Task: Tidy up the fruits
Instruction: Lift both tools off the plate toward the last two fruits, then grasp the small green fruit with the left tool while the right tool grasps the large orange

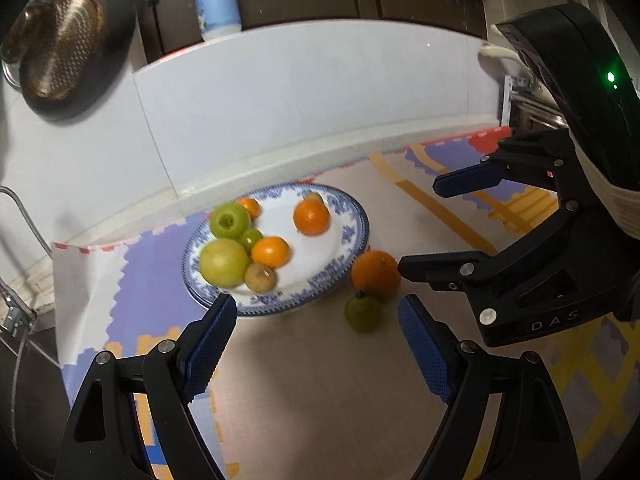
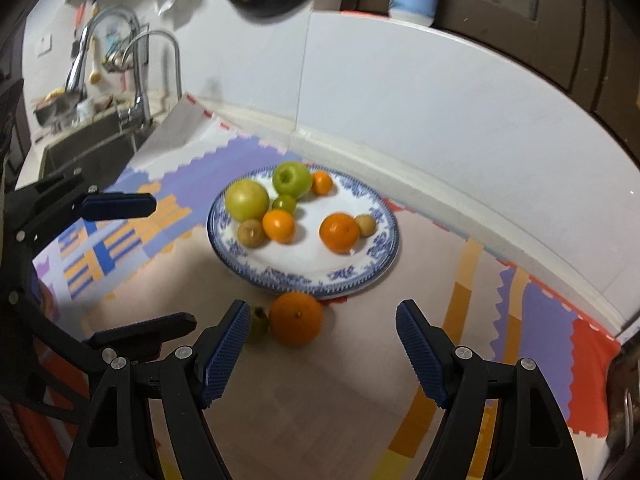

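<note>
A blue-and-white plate [image 1: 352, 216] [image 2: 384, 256] holds several fruits: green apples, oranges and small brown fruits. A large orange [image 1: 376, 273] [image 2: 295, 318] and a small green pear [image 1: 363, 313] [image 2: 258, 322] lie on the mat beside the plate, touching each other. My left gripper [image 1: 318, 340] is open and empty, a little short of the plate and pear. My right gripper [image 2: 320, 344] is open and empty, just in front of the large orange. In the left wrist view the right gripper [image 1: 418, 226] sits right of the large orange. The left gripper [image 2: 174, 262] shows at the left of the right wrist view.
A patterned mat [image 1: 320, 400] [image 2: 320, 400] covers the counter. A white tiled wall [image 1: 300, 100] [image 2: 440, 100] rises behind the plate. A sink with faucets [image 2: 120, 80] is at far left. A pan [image 1: 64, 48] hangs on the wall, and a bottle [image 1: 216, 0] stands on the ledge.
</note>
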### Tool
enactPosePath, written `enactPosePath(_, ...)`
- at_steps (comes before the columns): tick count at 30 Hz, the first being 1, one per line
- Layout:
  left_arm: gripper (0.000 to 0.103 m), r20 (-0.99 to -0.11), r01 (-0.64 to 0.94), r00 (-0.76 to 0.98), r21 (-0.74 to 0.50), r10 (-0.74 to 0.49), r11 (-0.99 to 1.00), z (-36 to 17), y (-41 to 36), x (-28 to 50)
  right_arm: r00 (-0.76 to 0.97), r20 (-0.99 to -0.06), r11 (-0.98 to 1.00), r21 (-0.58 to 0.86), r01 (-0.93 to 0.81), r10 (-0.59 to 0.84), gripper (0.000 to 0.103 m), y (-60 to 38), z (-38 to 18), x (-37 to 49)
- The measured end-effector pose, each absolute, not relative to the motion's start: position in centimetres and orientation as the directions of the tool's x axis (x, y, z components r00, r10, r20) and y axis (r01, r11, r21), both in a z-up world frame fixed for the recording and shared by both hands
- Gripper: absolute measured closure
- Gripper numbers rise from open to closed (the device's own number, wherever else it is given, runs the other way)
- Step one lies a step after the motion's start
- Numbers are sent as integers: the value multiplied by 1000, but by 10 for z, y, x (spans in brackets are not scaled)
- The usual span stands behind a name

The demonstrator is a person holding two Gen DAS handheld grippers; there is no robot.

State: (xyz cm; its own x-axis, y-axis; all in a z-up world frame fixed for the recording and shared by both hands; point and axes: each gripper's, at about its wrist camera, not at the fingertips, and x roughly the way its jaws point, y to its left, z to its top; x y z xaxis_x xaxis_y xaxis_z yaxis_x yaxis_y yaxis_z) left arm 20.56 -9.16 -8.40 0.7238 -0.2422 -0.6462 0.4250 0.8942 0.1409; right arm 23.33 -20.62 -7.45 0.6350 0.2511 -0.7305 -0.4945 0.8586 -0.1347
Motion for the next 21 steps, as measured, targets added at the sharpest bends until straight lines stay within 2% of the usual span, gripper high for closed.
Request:
enactPosePath(5, 24, -682, 463, 681, 120, -266, 878, -101, -96, 215, 591, -772, 828, -161, -537, 233, 29, -204, -94, 240)
enactPosePath(7, 34, -698, 485, 660, 116, -276, 867, -108, -98, 219, 574, -786, 809, -173, -562, 231, 29, -202, -102, 242)
enactPosePath(9, 37, -714, 508, 638, 107, -290, 855, -114, -100, 223, 557, -799, 790, -183, -585, 227, 35, -199, -109, 244)
enactPosePath(12, 43, -726, 537, 614, 98, -309, 838, -119, -102, 227, 530, -817, 772, -180, -609, 227, 38, -198, -117, 249)
enactPosePath(21, 51, -749, 591, 559, 58, -356, 805, -126, -110, 241, 499, -827, 722, -178, -668, 258, 44, -190, -124, 259)
